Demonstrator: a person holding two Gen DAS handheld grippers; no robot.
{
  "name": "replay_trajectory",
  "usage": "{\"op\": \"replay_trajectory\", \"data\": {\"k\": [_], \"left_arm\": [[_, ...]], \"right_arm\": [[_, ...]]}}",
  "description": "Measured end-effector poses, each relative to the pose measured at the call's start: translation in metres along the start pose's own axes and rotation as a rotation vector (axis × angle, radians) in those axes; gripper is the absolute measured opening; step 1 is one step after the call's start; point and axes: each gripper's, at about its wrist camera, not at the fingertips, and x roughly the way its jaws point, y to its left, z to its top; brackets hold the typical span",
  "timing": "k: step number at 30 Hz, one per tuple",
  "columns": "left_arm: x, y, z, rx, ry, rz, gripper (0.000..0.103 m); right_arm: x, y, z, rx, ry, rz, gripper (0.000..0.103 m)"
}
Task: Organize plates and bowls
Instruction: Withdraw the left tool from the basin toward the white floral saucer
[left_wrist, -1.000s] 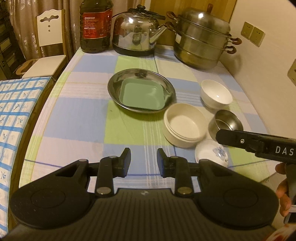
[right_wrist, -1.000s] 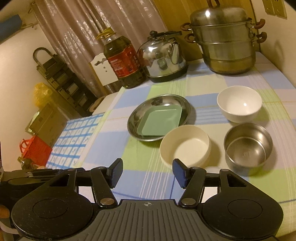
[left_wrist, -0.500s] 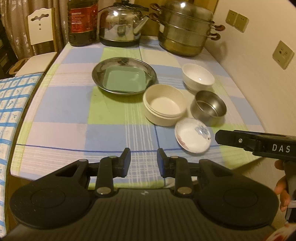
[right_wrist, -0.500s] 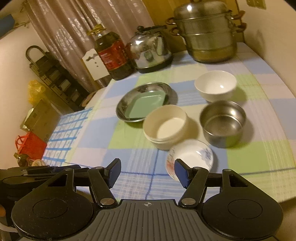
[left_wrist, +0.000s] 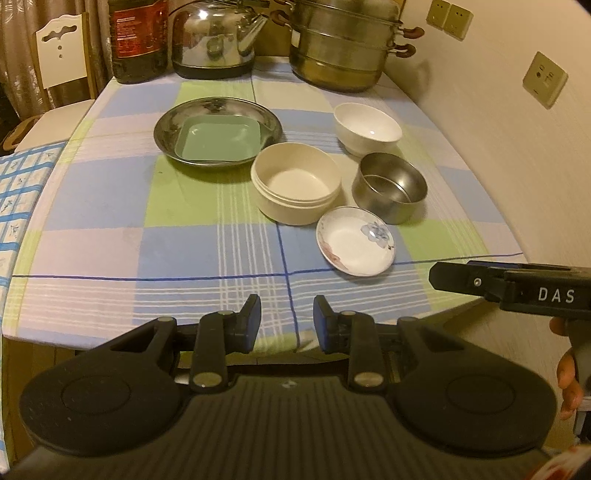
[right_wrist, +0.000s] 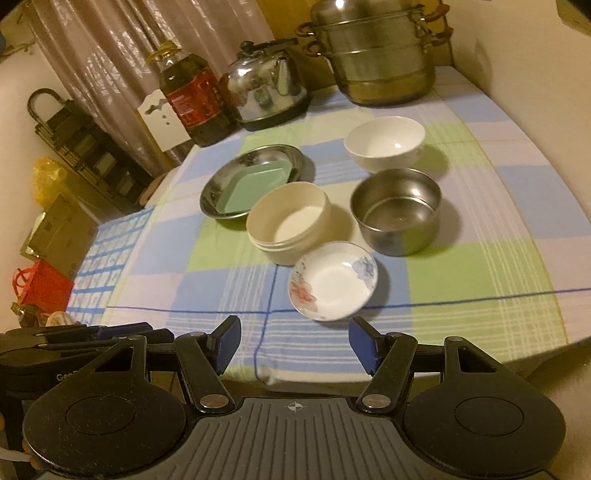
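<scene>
Six dishes on a checked table, both grippers hanging back empty.

Three bowls cluster mid-table: one white bowl (right_wrist: 384, 147), one steel bowl (right_wrist: 397, 210), one cream bowl (right_wrist: 288, 225). One floral saucer (right_wrist: 332, 280) sits just before them; one green square dish (right_wrist: 255, 186) lies inside one steel plate (right_wrist: 225, 177). Left gripper (left_wrist: 287, 319) and right gripper (right_wrist: 294, 341) both stand apart at the near table edge (right_wrist: 517, 314). Behind: one kettle (right_wrist: 266, 88), one steamer pot (right_wrist: 380, 55), one oil bottle (right_wrist: 192, 96).

Blk hand-held gripper (left_wrist: 287, 319), blue pads (left_wrist: 254, 314)

White letters "DAS" stand on the right hand-held gripper (left_wrist: 517, 288); "Gen" shows on the left hand-held gripper (right_wrist: 66, 369).
</scene>
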Motion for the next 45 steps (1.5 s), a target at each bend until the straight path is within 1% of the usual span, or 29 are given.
{"op": "replay_trajectory", "data": {"k": [13, 28, 36, 45], "left_arm": [[0.009, -0.015, -0.001, 0.039, 0.017, -0.002, 0.027], [0.037, -0.022, 0.009, 0.091, 0.041, -0.019, 0.027], [0.055, -0.022, 0.017, 0.095, 0.044, -0.01, 0.027], [0.08, -0.023, 0.025, 0.097, 0.052, -0.026, 0.027]], "right_arm": [[0.001, -0.013, -0.008, -0.022, 0.039, -0.068, 0.065], [0.015, -0.032, -0.005, -0.007, 0.07, -0.158, 0.065], [0.024, -0.041, 0.003, 0.0, 0.062, -0.174, 0.065], [0.038, -0.05, 0.009, -0.005, 0.051, -0.177, 0.065]]}}
